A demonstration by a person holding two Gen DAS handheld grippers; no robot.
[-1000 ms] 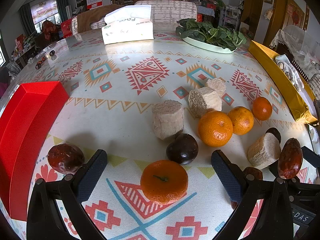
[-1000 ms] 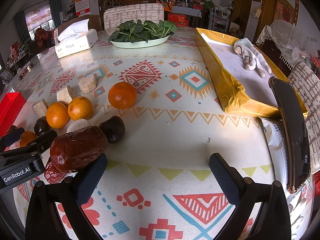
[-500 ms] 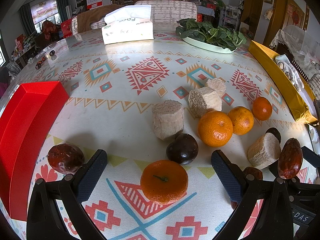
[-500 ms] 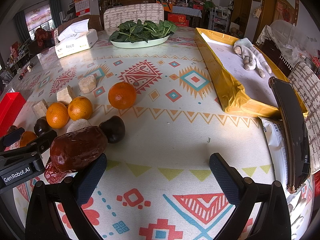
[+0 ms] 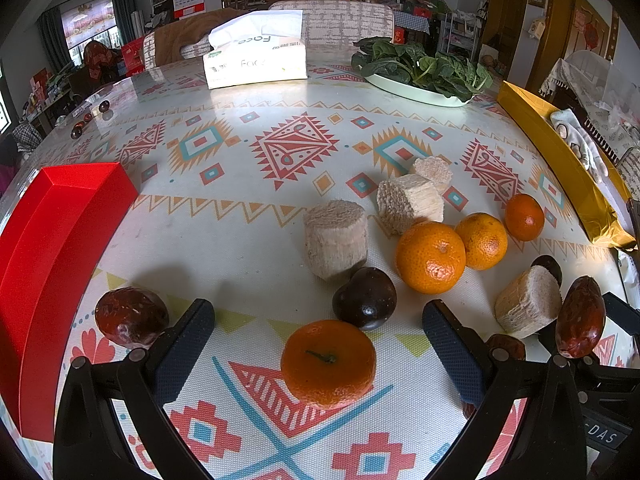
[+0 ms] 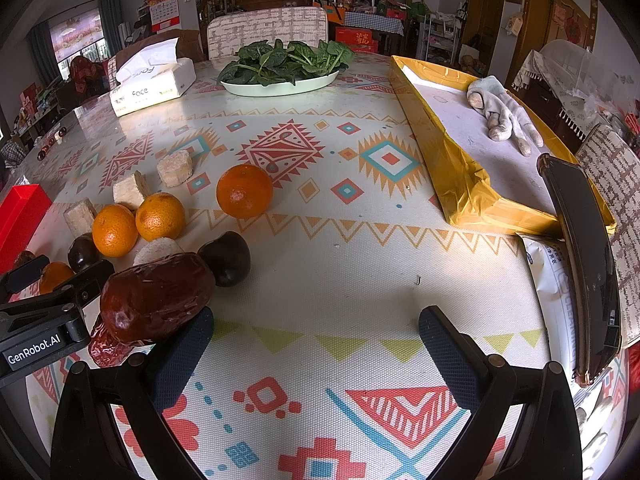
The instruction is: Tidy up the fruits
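Observation:
My left gripper (image 5: pixel 318 338) is open, low over the patterned table, with an orange (image 5: pixel 328 362) lying between its fingers. A dark plum (image 5: pixel 365 298), three more oranges (image 5: pixel 431 257), several pale sugarcane chunks (image 5: pixel 336 238) and a red date (image 5: pixel 131 316) by the left finger lie around it. My right gripper (image 6: pixel 316 350) is open and empty over bare tablecloth. A large red date (image 6: pixel 156 298) lies just beyond its left finger, with a dark plum (image 6: pixel 228 258) and an orange (image 6: pixel 245 191) farther off.
A red box (image 5: pixel 52 240) stands at the table's left edge. A gold tray (image 6: pixel 452 156) holding a glove (image 6: pixel 500 114) lies on the right, a black phone (image 6: pixel 584 256) near it. A tissue box (image 5: pixel 256 62) and a plate of greens (image 5: pixel 420 70) stand at the back.

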